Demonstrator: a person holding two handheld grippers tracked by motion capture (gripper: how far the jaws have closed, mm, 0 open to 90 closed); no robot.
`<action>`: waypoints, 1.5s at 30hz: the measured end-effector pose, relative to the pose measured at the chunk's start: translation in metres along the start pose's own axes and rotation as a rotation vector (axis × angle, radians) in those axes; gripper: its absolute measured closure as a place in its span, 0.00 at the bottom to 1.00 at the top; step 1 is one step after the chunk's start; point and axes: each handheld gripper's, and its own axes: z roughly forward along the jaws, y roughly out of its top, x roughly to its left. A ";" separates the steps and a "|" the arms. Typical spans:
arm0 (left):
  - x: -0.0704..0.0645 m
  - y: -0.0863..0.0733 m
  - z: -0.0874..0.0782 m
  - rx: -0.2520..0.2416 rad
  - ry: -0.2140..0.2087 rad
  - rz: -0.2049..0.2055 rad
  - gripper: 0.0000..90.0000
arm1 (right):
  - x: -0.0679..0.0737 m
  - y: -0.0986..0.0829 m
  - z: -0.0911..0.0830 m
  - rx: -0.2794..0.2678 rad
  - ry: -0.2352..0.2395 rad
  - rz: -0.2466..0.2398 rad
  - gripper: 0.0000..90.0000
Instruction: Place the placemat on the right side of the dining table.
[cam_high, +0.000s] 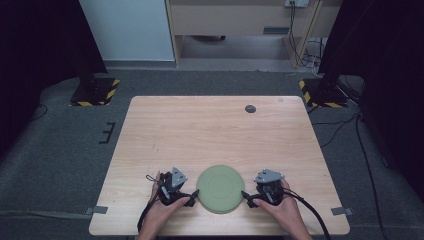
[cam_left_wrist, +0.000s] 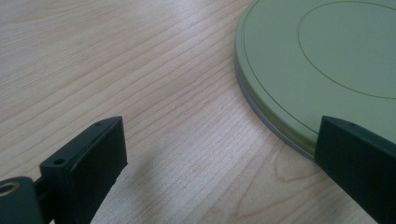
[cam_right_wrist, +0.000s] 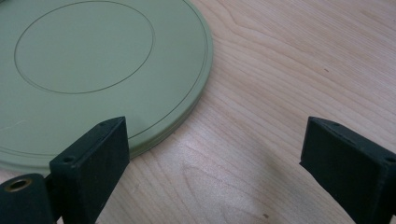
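Green disc flat on my worktop | left gripper fingers apart at its edge | right gripper fingers apart, opposite edge

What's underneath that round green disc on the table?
The flat round green disc lies on the light wooden table. The left gripper view shows a grey layer under its edge; anything beneath its middle is covered.

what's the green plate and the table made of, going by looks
Green plate: likely moulded plastic or melamine; an even matte olive surface, no glaze shine, fine ring lines, and a paler grey layer along its edge, perhaps a second plate beneath. Table: light wood or wood-look laminate; grain lines and a knot show close up, with a smooth satin finish.
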 end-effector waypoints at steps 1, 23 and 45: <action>0.000 0.000 0.001 -0.001 0.004 -0.002 0.02 | 0.000 0.000 0.000 0.000 -0.004 0.003 0.08; -0.003 0.003 0.001 0.003 0.013 -0.012 0.01 | 0.002 0.002 0.000 0.002 -0.026 -0.001 0.09; -0.004 0.005 0.004 0.002 0.033 -0.024 0.00 | 0.007 0.005 0.001 -0.003 -0.058 0.022 0.09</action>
